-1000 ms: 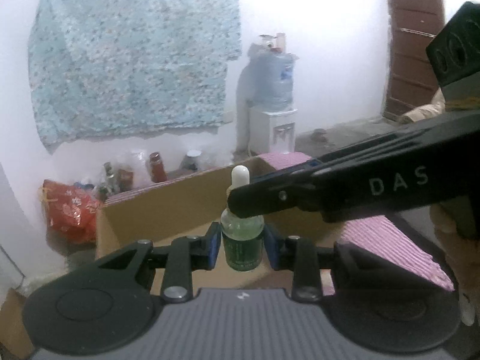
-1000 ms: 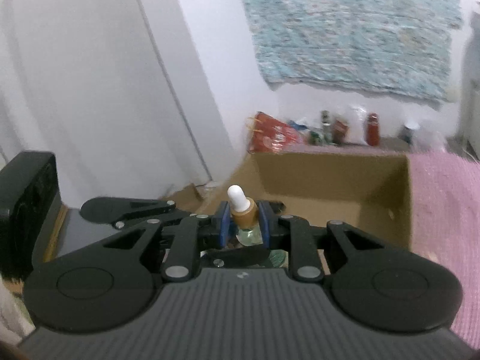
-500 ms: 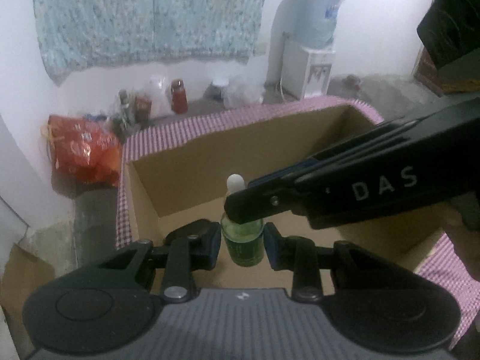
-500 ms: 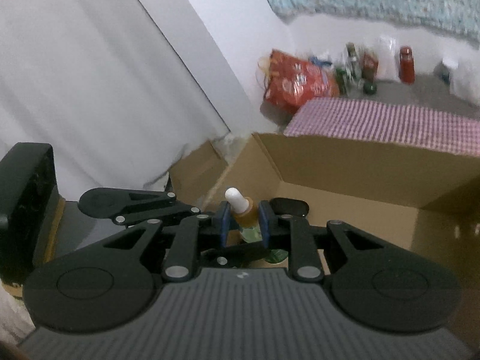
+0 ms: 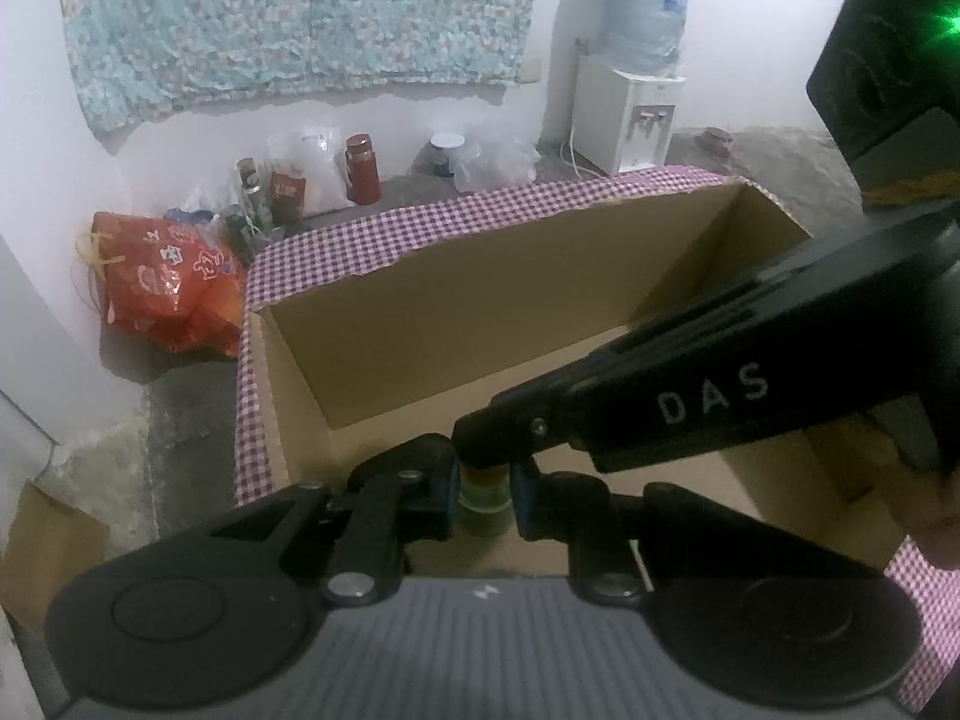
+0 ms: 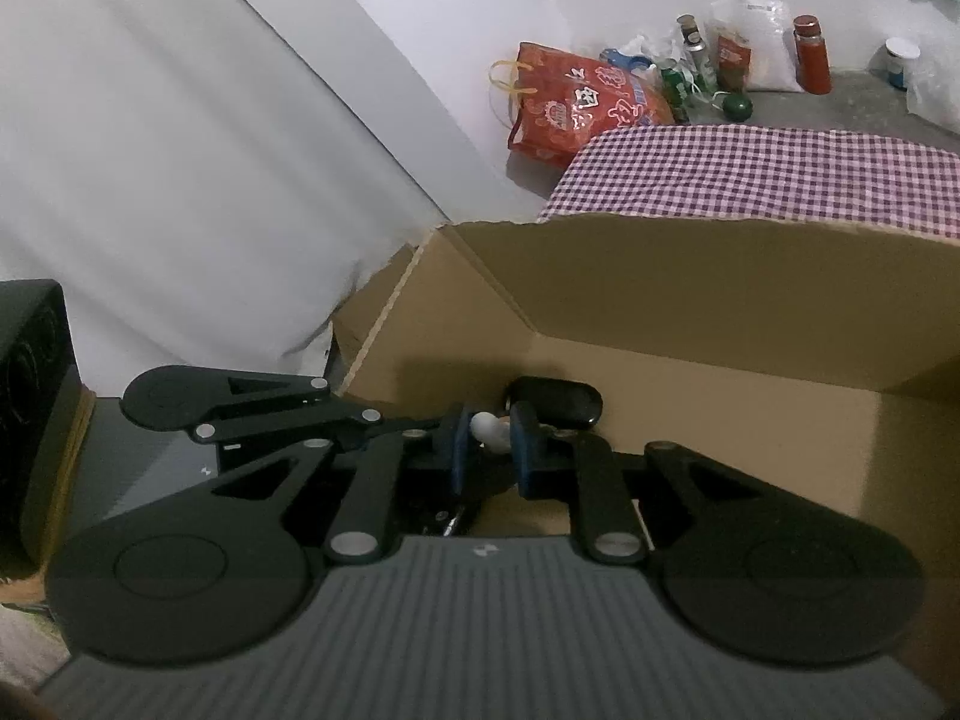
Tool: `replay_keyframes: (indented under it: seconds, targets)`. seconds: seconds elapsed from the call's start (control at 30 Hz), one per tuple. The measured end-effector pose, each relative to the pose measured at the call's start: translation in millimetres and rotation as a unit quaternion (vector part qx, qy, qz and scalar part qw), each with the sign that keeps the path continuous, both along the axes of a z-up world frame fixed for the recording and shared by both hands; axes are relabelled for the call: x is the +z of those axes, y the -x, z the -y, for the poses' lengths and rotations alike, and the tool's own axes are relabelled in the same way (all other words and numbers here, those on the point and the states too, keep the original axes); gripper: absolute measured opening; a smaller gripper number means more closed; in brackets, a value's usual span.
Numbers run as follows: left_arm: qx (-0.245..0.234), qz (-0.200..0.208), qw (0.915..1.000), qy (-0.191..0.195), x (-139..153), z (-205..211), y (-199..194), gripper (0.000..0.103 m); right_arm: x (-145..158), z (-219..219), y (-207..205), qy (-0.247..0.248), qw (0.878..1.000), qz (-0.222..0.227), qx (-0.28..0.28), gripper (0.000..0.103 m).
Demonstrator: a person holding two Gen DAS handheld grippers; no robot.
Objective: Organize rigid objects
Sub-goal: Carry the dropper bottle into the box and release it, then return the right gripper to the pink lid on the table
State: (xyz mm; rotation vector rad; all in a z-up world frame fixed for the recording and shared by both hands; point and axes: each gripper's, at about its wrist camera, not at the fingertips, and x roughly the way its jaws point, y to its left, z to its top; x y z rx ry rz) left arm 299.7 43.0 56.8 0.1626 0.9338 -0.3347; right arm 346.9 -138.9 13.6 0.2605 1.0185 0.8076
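A green dropper bottle with a white tip is held low inside an open cardboard box. My left gripper is shut on the bottle's body. My right gripper is shut on its neck and dropper top from the right side, and its arm crosses the left wrist view. Whether the bottle's base touches the box floor is hidden.
The box sits on a purple checked cloth. A black oval object lies on the box floor just beyond the bottle. On the room floor behind are a red bag, several bottles and a water dispenser.
Both grippers have moved down and tilted into the box with the bottle still held. The bottle now sits much lower, near the box floor, with its top hidden in the left view.
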Motion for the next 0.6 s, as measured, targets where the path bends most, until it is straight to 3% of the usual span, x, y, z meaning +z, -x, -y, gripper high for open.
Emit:
replay_keyframes:
  seconds: [0.03, 0.13, 0.23, 0.3, 0.4, 0.53, 0.6]
  targets:
    - [-0.001, 0.001, 1.0000, 0.002, 1.0, -1.0, 0.6, 0.020, 1.3, -0.1, 0.7, -0.003, 1.000, -0.003, -0.001, 0.017]
    - [0.001, 0.004, 1.0000, 0.006, 5.5, -0.5, 5.3, 0.039, 7.3, 4.5, 3.4, -0.010, 1.000, -0.003, -0.004, 0.018]
    - [0.002, 0.010, 0.9999, 0.004, 10.9, -1.8, 10.5, 0.042, 16.3, 11.6, 9.1, -0.017, 1.000, -0.001, -0.011, 0.020]
    - [0.006, 0.014, 0.9998, 0.012, 16.2, -4.4, 14.5, 0.052, 25.5, 18.6, 16.4, -0.019, 1.000, 0.005, -0.016, 0.022]
    - [0.013, 0.028, 0.9993, 0.023, 29.6, -9.5, 25.3, 0.058, 41.4, 31.3, 29.0, -0.027, 0.999, 0.016, -0.025, 0.026]
    - [0.021, 0.060, 0.9974, 0.033, 55.4, -18.9, 50.0, 0.067, 68.9, 56.2, 57.5, -0.050, 0.997, 0.037, -0.040, 0.034]
    - [0.027, 0.082, 0.9956, 0.037, 70.1, -25.0, 68.9, 0.076, 83.8, 73.0, 78.8, -0.062, 0.995, 0.055, -0.049, 0.041]
